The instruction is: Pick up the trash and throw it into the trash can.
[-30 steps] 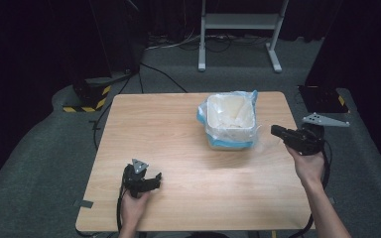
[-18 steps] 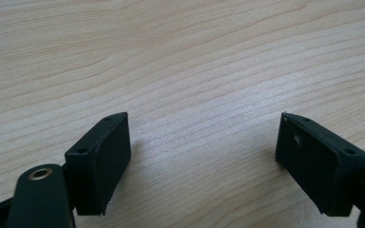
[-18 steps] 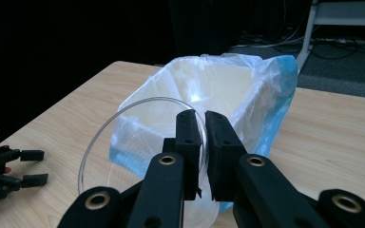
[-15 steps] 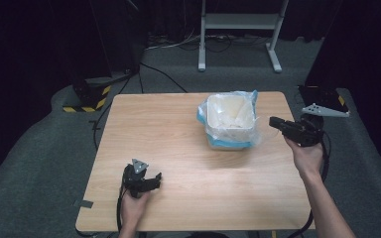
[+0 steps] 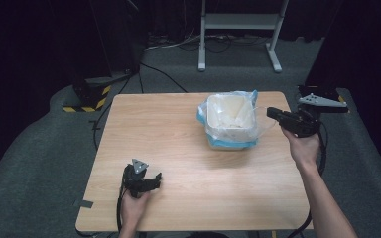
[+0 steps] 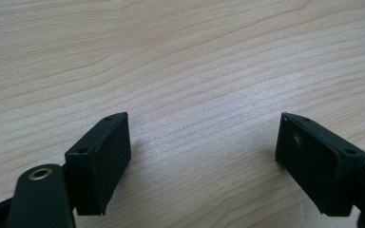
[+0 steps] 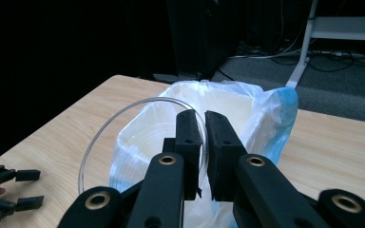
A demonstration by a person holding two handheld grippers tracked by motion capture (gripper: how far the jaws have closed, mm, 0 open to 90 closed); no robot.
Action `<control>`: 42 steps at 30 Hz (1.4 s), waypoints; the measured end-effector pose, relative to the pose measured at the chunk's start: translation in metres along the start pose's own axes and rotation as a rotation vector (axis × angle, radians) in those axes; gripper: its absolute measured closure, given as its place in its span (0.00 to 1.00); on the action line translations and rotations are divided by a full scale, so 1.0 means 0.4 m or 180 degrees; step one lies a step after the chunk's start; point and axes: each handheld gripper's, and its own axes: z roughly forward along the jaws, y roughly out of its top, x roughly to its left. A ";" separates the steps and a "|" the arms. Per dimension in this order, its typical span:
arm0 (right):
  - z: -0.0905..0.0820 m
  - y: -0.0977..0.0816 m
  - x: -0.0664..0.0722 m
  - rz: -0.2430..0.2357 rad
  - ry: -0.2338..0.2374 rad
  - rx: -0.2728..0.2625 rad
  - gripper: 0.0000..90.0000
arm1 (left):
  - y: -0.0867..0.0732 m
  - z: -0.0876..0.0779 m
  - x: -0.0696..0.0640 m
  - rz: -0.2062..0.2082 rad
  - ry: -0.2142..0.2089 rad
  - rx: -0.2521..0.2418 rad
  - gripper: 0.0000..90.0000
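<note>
Right gripper pinching clear lid rim over lined bin; I judge lid light, slippery. Left gripper wide, idle on surface.

The right gripper has its black jaws pinched on the rim of a clear round plastic lid; just beyond them stands a white bag-lined bin.
</note>
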 end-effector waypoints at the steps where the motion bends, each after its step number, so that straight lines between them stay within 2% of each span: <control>1: 0.003 0.002 0.000 0.0003 -0.0004 0.0002 0.94 | 0.000 0.000 0.000 0.0000 0.0000 0.0000 0.21; 24: 0.100 0.043 0.012 -0.0044 -0.0102 -0.0079 0.94 | 0.000 0.000 0.000 -0.0001 0.0000 0.0000 0.21; 42: 0.186 0.020 0.020 -0.0061 -0.0163 0.0046 0.94 | 0.000 0.000 0.000 -0.0001 0.0000 0.0000 0.21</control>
